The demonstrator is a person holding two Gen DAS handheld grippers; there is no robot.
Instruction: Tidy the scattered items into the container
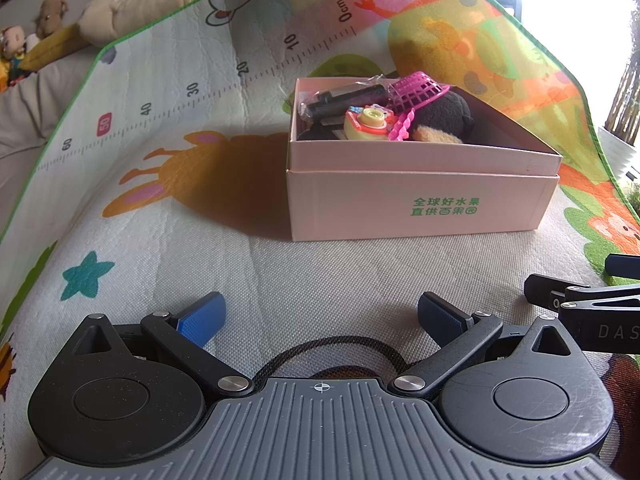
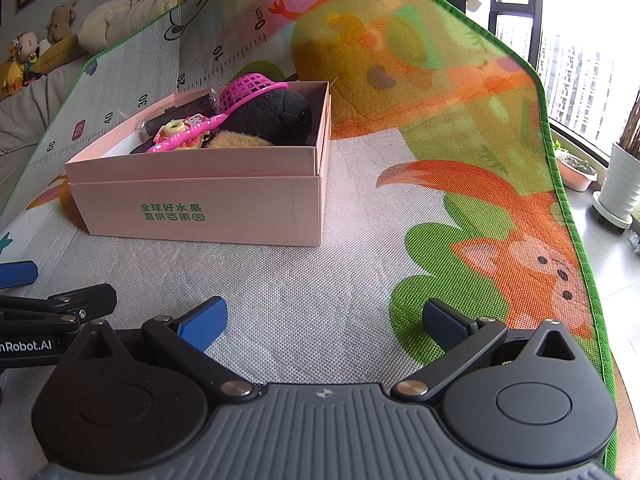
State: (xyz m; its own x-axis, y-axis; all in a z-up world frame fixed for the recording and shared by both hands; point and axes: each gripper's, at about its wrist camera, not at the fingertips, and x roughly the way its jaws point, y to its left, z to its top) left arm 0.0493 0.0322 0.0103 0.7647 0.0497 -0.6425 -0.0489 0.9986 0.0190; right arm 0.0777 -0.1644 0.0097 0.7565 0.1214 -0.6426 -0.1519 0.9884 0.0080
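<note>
- Your left gripper has its jaws spread wide with nothing between the blue pads, low over the play mat.
- Your right gripper is just as wide apart and empty.
- The pink box sits on the mat ahead, left of your right gripper.
- Inside it lie a black plush toy, a pink mesh scoop, a yellow toy camera and a dark wrapped item, possibly a tube.

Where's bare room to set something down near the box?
Free: the mat between the box and both open tongs, left and right, and the mat right of the box. Crowded: inside the box, with the plush and pink basket.
</note>
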